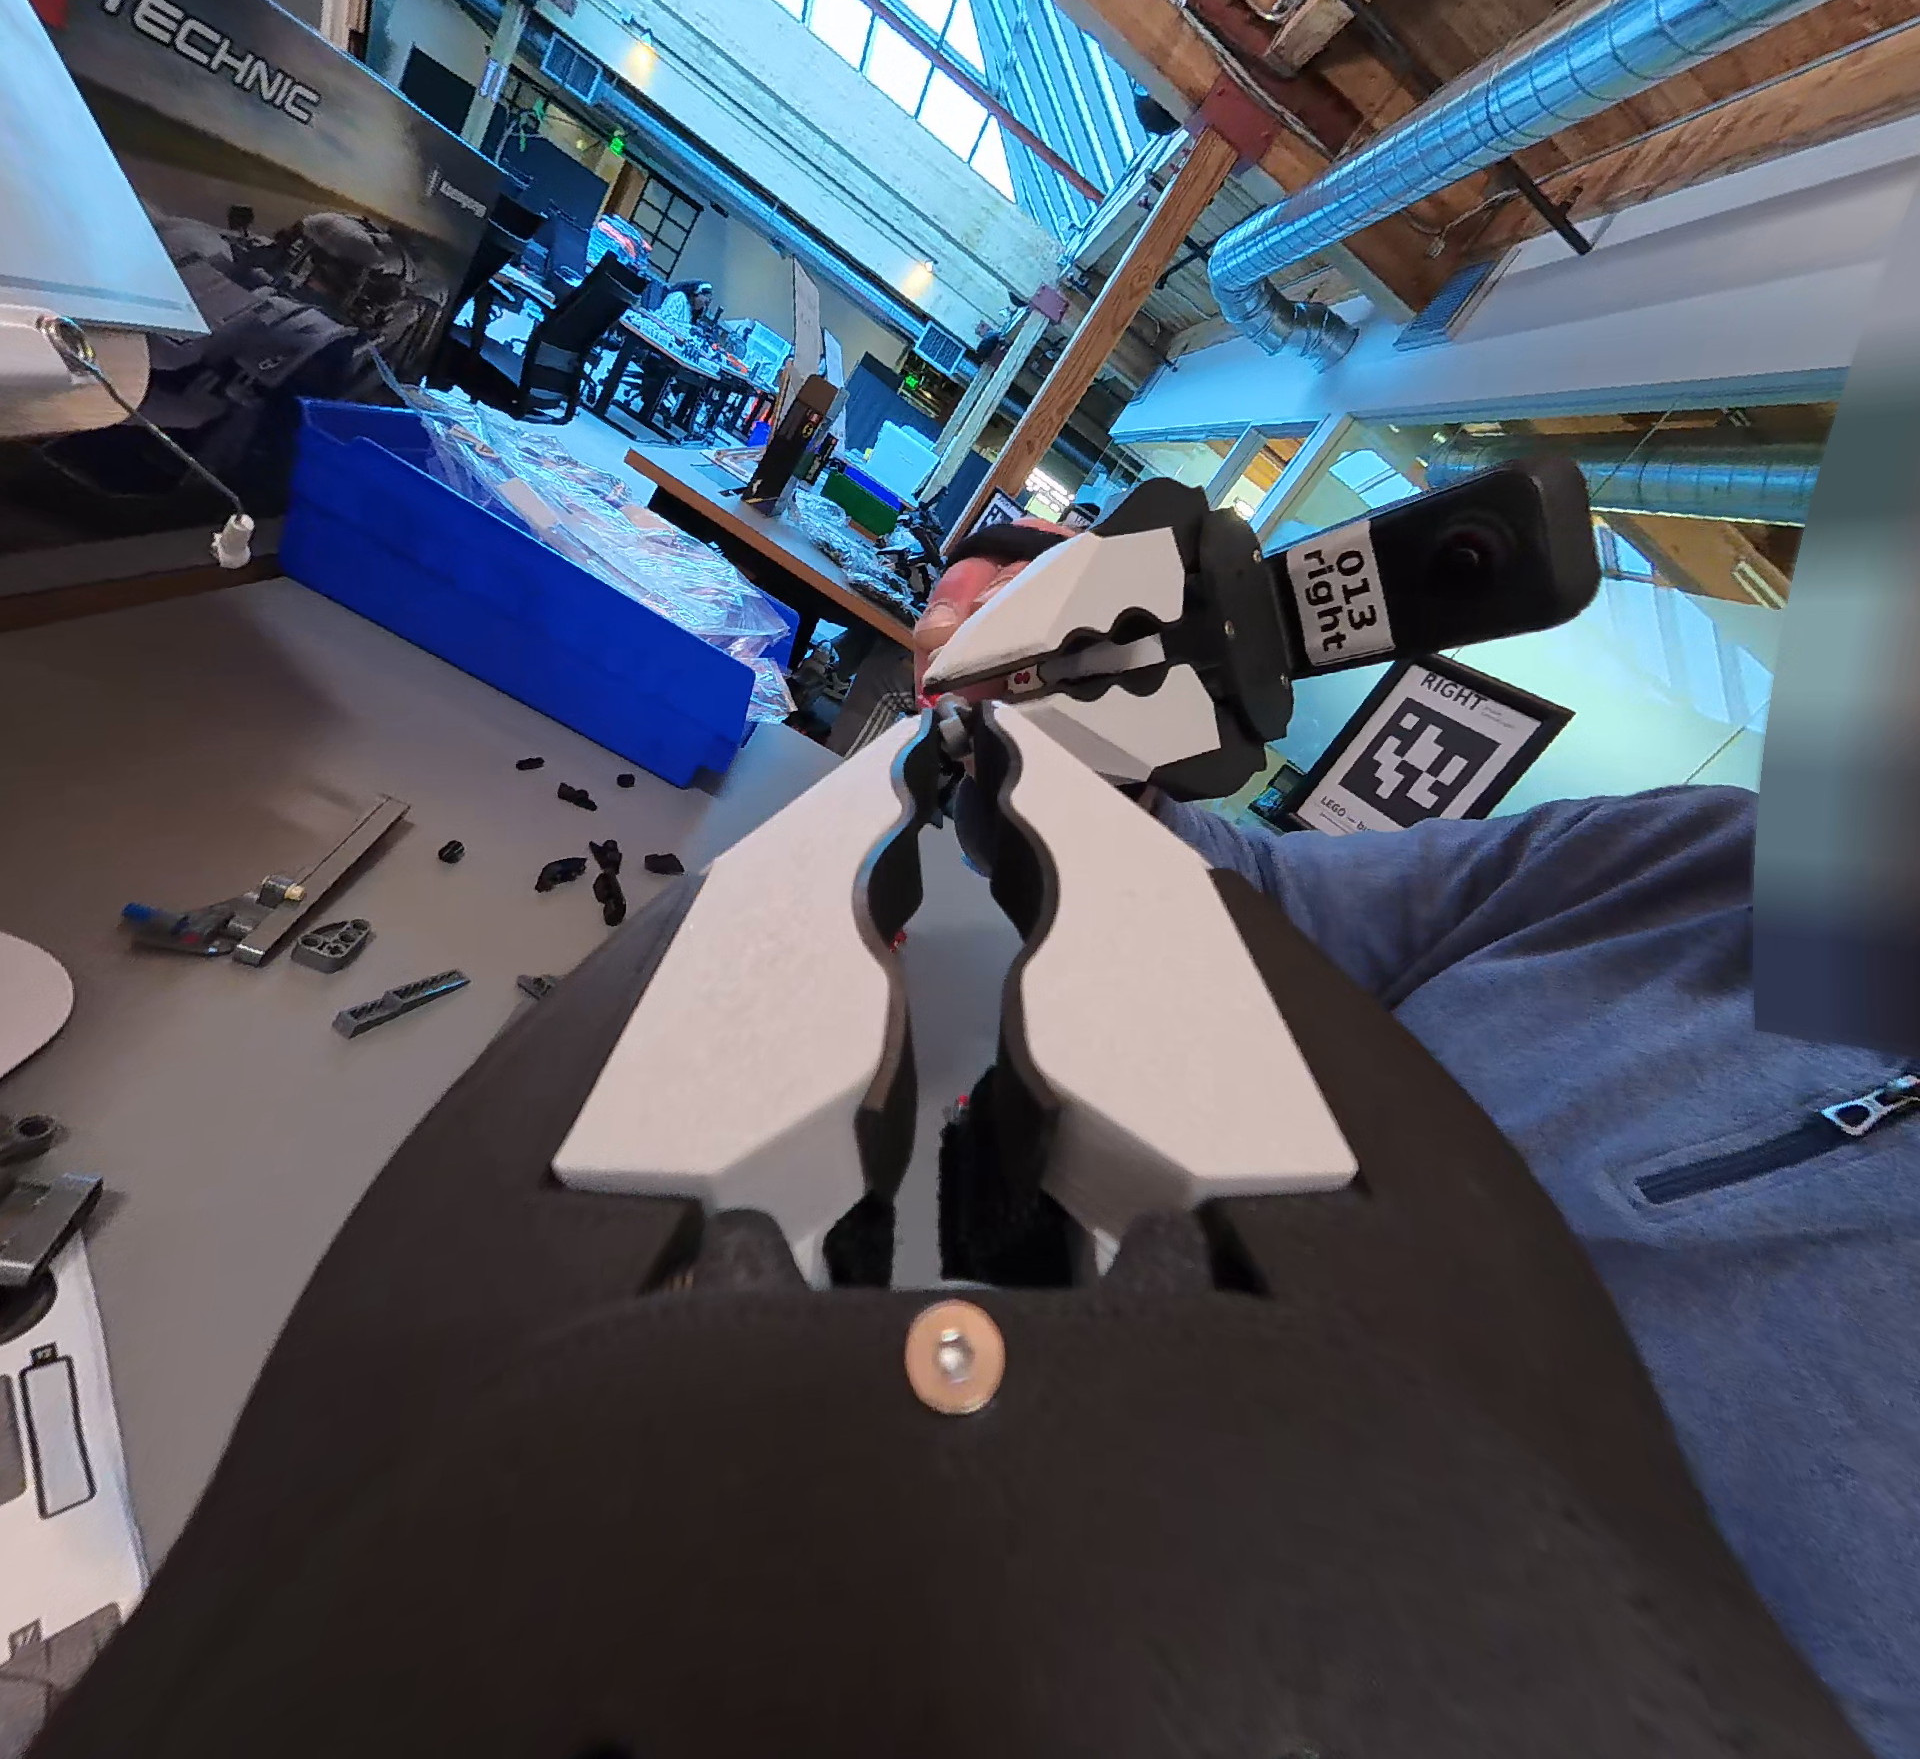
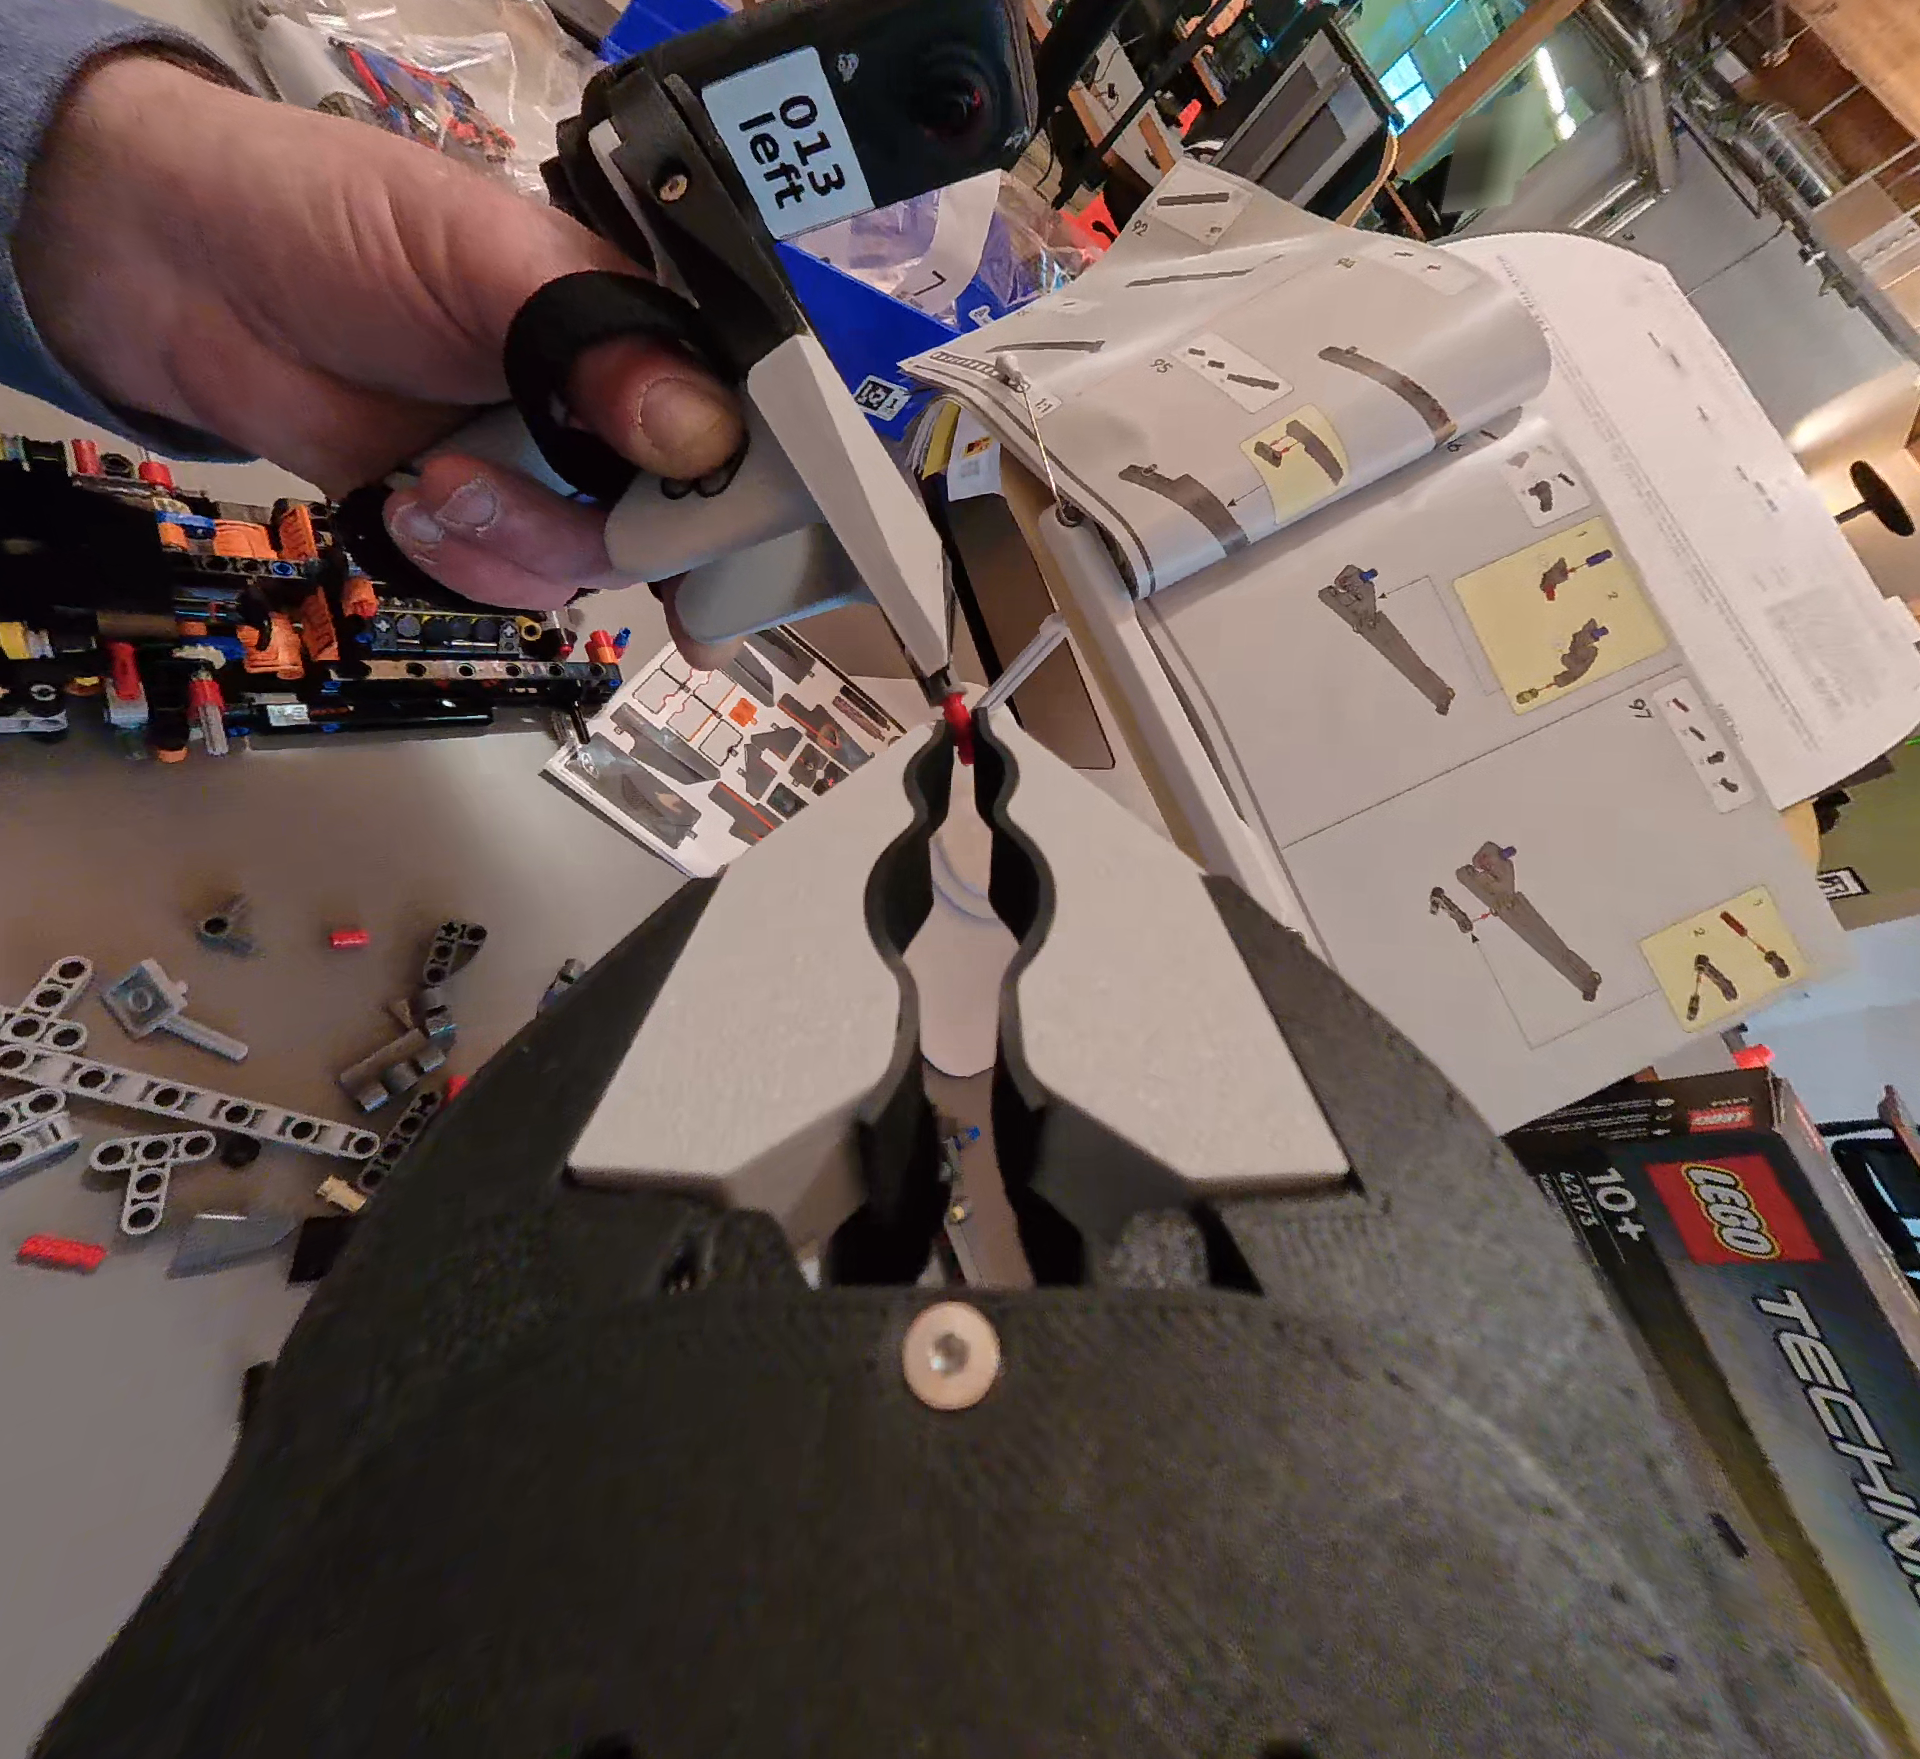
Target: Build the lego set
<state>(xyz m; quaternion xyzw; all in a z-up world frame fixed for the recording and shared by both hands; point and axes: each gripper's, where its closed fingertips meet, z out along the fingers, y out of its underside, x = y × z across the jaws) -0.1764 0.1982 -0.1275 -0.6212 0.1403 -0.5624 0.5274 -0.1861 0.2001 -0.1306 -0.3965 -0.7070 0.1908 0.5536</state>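
Red plastic shows at the very tips of the right gripper (image 2: 961, 735), whose jaws are pinched together on a small red pin (image 2: 960, 730). The left gripper (image 2: 935, 670) meets it tip to tip from above, its jaws closed on a small dark grey piece (image 1: 951, 735) that touches the pin. Both tools are raised above the grey table (image 2: 436, 836), and a hand (image 2: 312, 296) wraps the left one's handle. Behind the tips an open instruction booklet (image 2: 1455, 670) leans on a stand. Down on the table lie loose grey beams (image 2: 187, 1101), and farther back sits the partly built black and orange model (image 2: 260, 608). A blue bin (image 1: 499, 587) filled with clear plastic bags stands at the far edge, and the set's box (image 2: 1766, 1294) lies at the right.
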